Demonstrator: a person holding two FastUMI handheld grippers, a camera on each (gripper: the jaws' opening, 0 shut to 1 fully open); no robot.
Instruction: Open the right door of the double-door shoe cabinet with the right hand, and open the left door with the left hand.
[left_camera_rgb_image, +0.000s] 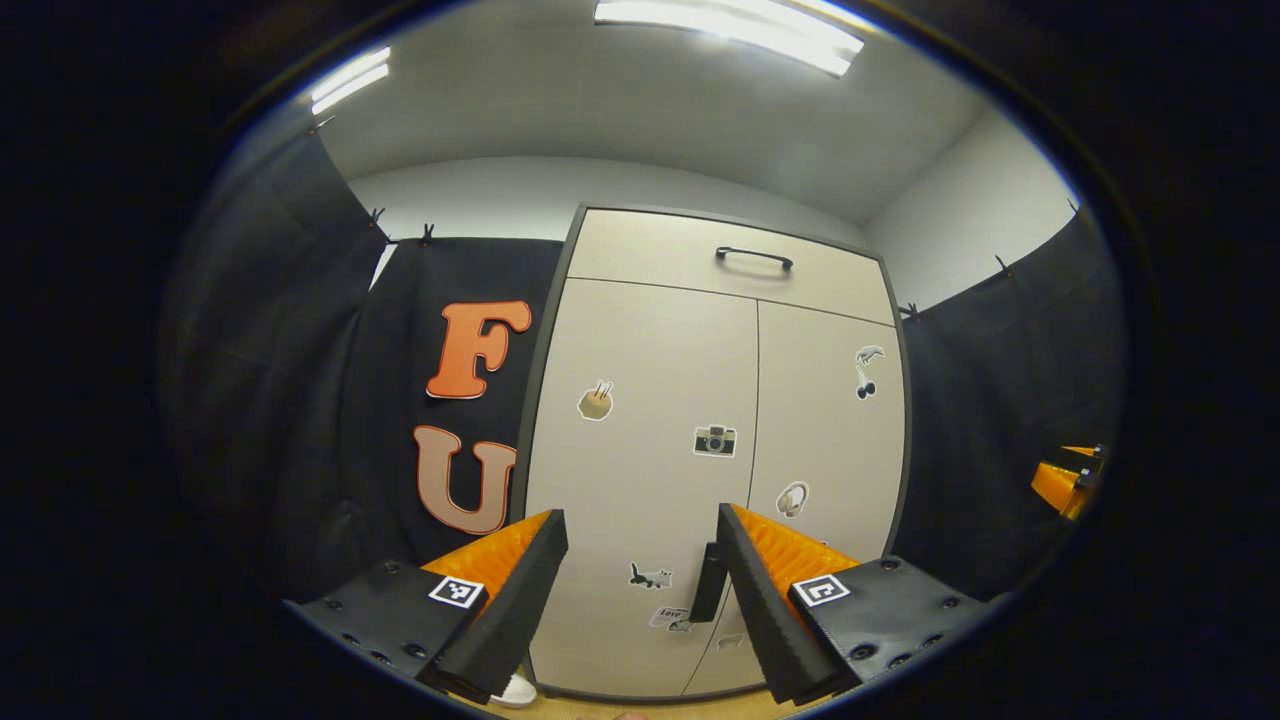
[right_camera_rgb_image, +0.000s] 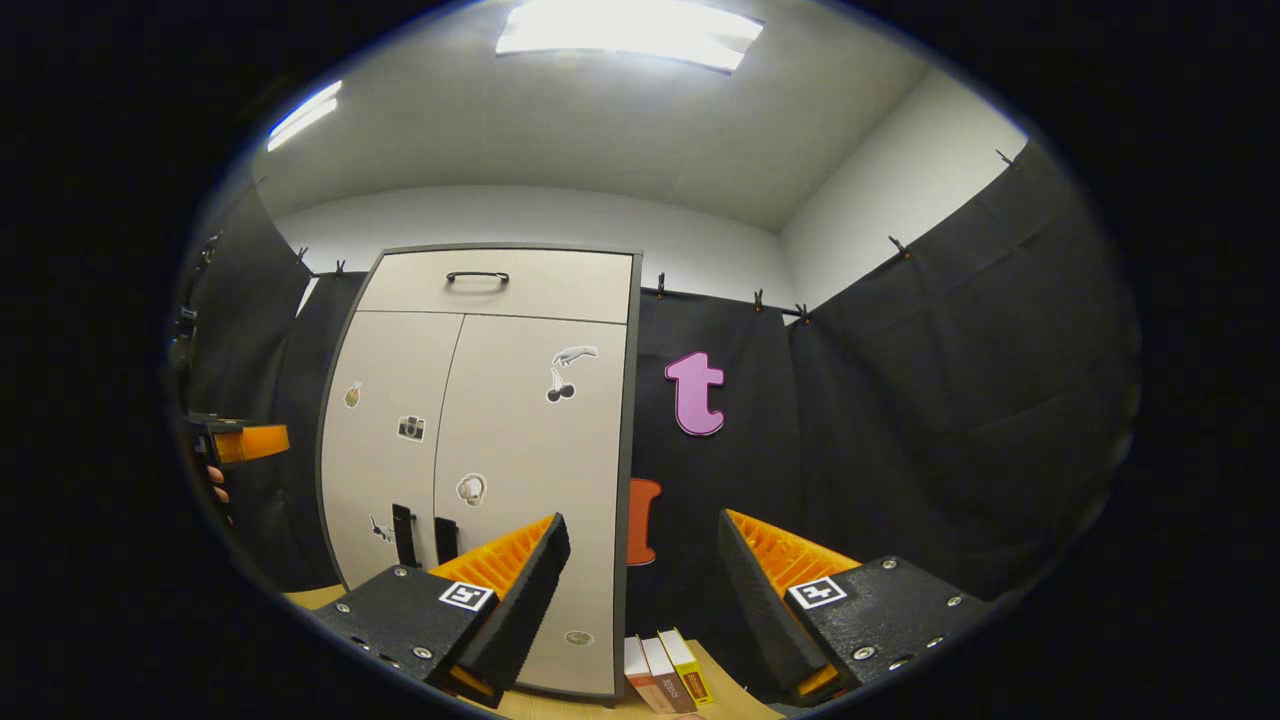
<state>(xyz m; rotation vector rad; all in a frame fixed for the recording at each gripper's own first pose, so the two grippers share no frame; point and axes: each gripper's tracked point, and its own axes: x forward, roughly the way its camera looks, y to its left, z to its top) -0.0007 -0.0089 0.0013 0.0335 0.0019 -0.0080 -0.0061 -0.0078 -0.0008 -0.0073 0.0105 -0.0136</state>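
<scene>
Double-door shoe cabinet (left_camera_rgb_image: 715, 440) standing upright against the far booth wall, both doors shut, stickers dotted across the fronts. Above the doors, a drawer front with a dark bar pull (left_camera_rgb_image: 754, 257). Low near the centre seam, two dark vertical door handles: left door handle (right_camera_rgb_image: 403, 535) and right door handle (right_camera_rgb_image: 446, 540), side by side in the right gripper view.

Left gripper (left_camera_rgb_image: 640, 560) held facing the cabinet head-on, jaws wide apart with nothing between them; left door (left_camera_rgb_image: 645, 470) framed in the gap, likely to line up for its handle. One handle (left_camera_rgb_image: 709, 582) visible just beside the right-hand finger, partly covered, so hard to say which door it belongs to.

Right gripper (right_camera_rgb_image: 640, 565) also spread open and empty, angled toward the cabinet's right edge with the right door (right_camera_rgb_image: 530, 460) to the left of centre; probably not yet aimed at its handle.

From the right gripper view: cabinet side edge, a few small boxes (right_camera_rgb_image: 665, 672) on the wooden floor near its right corner, and the other gripper (right_camera_rgb_image: 240, 440) far left with fingertips of a hand beside it. From the left gripper view: a white shoe (left_camera_rgb_image: 517, 692) at the cabinet's near-left foot, and part of the other gripper (left_camera_rgb_image: 1068, 478) at far right.

Neither door opened yet; approach stage, by the look of it.
</scene>
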